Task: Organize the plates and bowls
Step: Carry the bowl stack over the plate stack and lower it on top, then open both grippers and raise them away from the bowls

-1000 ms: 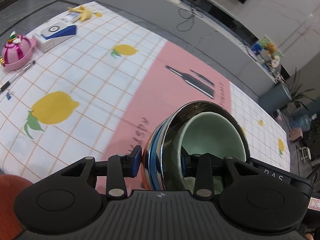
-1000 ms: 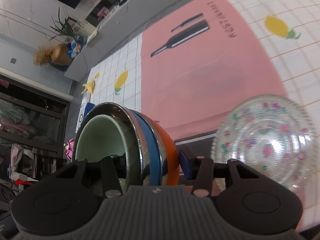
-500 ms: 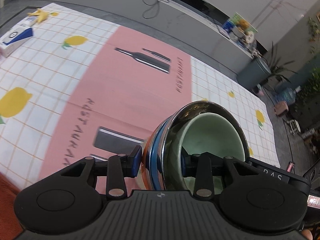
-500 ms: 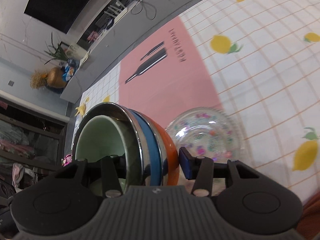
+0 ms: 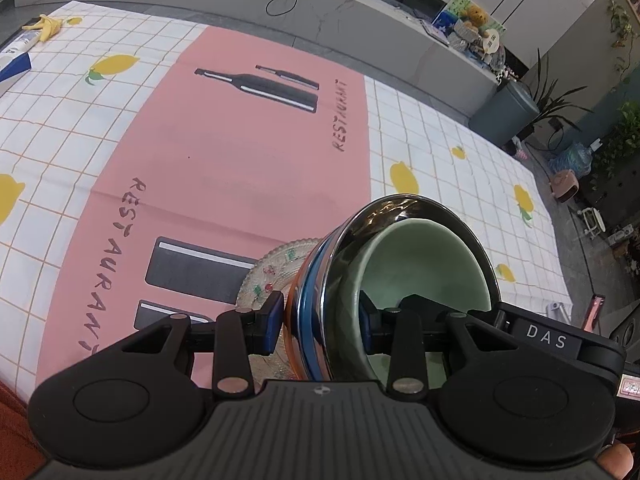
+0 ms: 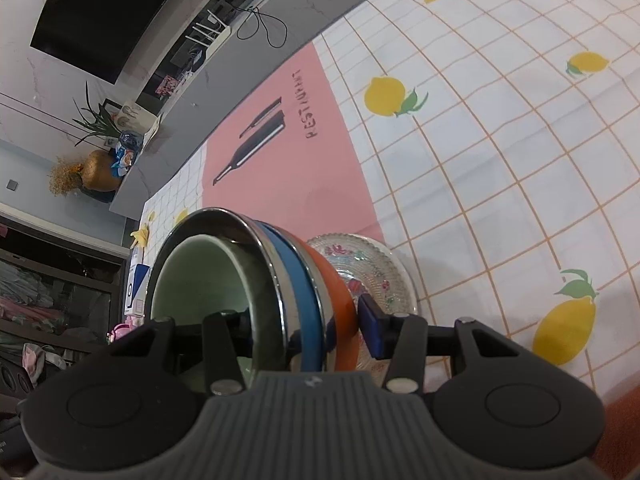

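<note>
A lemon-print tablecloth with a pink centre panel [image 5: 224,168] covers the table. At lower centre, I clench both sets of fingers, left [image 5: 320,322] and right [image 6: 306,326], on the nested stack of green, steel, blue and orange bowls [image 5: 400,276], poised over the clear patterned glass plate [image 6: 368,272], presumably to seat it there.

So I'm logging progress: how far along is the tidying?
Done: the bowl stack is nested, green inside steel, blue and orange. In hand: left gripper and right gripper both clamp it above the glass plate. Left: setting it down on that plate.
</note>
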### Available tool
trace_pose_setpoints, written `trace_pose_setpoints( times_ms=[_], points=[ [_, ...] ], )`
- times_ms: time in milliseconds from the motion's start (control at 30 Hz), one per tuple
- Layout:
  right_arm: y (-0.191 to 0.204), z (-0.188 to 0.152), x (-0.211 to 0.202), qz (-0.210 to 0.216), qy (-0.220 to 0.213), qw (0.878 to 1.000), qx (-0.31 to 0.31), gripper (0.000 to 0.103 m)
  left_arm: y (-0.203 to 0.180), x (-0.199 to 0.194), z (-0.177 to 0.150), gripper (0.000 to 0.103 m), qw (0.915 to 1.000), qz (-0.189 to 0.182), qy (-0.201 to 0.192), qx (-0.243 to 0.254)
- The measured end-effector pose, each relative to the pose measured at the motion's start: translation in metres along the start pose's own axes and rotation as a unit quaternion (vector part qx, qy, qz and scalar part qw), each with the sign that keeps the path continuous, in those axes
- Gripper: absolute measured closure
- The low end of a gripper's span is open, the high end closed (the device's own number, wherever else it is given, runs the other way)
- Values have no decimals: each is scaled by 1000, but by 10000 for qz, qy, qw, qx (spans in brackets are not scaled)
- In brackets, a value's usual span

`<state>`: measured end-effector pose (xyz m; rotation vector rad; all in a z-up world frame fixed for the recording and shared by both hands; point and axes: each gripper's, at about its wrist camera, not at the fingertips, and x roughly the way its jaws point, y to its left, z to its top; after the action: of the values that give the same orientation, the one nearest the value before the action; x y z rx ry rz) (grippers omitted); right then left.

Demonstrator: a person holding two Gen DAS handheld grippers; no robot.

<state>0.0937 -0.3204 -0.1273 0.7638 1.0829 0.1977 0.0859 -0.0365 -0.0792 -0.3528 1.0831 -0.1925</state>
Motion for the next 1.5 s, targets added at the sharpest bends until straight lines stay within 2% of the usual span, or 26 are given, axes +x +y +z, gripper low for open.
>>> trace_pose_setpoints(
  times_ms=[233,467,633,800,1000,1133,1267,1500],
  points=[
    [-3,3,12,-133,89,9999,16,56,5,13,-1,62,9999,-17,148,-71],
    [-3,4,19,-41,104,9999,22,56,5,10,3,62,9999,104,13,38],
    [-3,4,26,-110,154,9998,47,56,10,17,1,62,9998,148,124,9],
    [-2,2,25,-89,144,9999,24,55,11,19,2,62,9997,192,174,4],
    [-1,-1,25,-58,137,9999,13,49,13,18,3,62,9998,139,131,-32],
    [-3,1,25,132,179,9997,139,36,10,14,4,51,9999,46,50,75],
    [0,2,20,206,134,9996,121,30,7,8,4,48,9999,32,-82,142],
    [13,1,4,176,-131,9996,-164,25,2,-13,8,38,9978,-131,-550,360]
  ],
)
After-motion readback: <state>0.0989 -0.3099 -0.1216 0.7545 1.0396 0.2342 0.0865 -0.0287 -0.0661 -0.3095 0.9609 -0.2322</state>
